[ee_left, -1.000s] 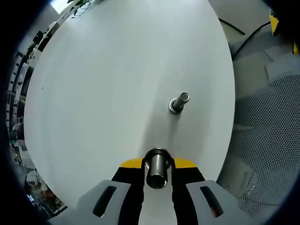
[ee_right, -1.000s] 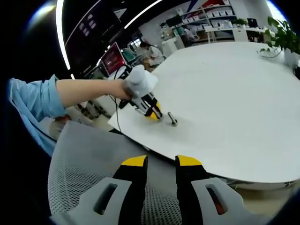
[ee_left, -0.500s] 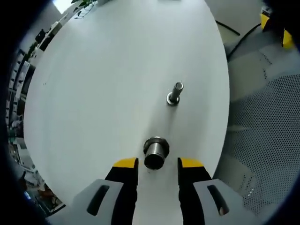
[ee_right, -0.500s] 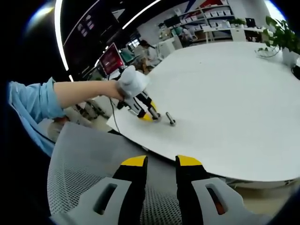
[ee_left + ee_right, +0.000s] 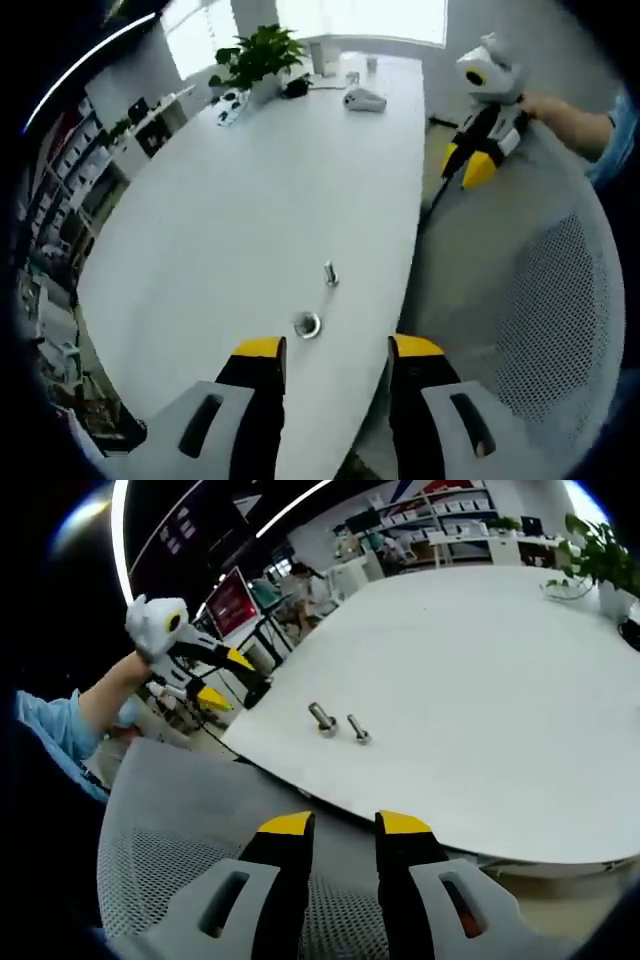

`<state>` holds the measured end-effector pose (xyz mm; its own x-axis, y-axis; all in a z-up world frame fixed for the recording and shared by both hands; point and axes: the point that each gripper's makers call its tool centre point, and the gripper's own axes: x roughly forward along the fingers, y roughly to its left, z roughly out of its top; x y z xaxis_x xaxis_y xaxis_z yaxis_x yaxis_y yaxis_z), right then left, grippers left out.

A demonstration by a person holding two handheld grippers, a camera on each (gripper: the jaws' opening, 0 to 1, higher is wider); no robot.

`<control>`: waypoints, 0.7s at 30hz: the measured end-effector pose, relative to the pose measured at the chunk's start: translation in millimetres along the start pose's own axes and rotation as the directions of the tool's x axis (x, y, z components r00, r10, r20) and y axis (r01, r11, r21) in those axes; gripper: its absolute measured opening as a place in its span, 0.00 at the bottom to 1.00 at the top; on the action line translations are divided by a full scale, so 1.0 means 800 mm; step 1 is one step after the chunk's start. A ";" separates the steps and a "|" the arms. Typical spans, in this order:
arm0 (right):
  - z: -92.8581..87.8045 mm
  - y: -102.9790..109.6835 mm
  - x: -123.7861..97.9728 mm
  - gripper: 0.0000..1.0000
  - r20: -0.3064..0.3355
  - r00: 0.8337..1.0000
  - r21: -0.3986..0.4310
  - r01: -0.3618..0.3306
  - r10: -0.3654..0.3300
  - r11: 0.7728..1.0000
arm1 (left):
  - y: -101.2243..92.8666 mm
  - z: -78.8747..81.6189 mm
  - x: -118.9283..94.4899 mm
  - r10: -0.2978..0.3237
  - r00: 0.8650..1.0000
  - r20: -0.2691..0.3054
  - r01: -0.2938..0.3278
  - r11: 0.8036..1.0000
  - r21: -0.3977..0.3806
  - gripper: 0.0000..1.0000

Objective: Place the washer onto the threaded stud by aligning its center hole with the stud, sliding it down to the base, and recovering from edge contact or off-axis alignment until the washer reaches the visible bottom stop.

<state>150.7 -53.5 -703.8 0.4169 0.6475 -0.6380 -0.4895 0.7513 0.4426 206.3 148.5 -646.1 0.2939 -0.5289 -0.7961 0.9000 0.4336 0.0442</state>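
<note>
Smooth white oval table (image 5: pixel 230 200) carries two small steel parts just ahead of the left gripper (image 5: pixel 325 350), whose yellow-tipped fingers stand apart, empty: a round washer (image 5: pixel 307 324) nearest, a slim stud (image 5: pixel 331 273) beyond. Right gripper (image 5: pixel 335 825) hangs over mesh chair (image 5: pixel 190 830), fingers narrowly apart, holding nothing.

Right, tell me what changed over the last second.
The left hand-held gripper let go of the larger stud, leaving it upright on the table, then pulled up and away with its jaws open. The smaller stud stayed standing beside it, and the right hand-held gripper stayed over the mesh chair.
</note>
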 end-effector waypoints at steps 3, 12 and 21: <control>-0.001 0.001 0.000 0.27 -0.003 1.000 -0.003 -0.002 0.002 1.000 | -0.002 0.012 -0.036 0.073 0.977 0.203 -0.043 0.988 -0.147 0.45; 0.001 0.003 0.000 0.28 0.018 1.000 0.004 0.001 -0.001 1.000 | 0.026 -0.034 -0.104 0.413 0.801 0.433 -0.189 0.861 -0.472 0.64; 0.001 0.007 0.000 0.28 0.027 1.000 0.008 0.000 -0.001 1.000 | 0.031 -0.052 -0.131 0.627 0.594 0.504 -0.217 0.728 -0.650 0.98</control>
<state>148.4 -49.4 -701.0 0.4375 0.6503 -0.6211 -0.4831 0.7525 0.4476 184.1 244.8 -586.6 0.9011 -0.4099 -0.1412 0.3823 0.9049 -0.1872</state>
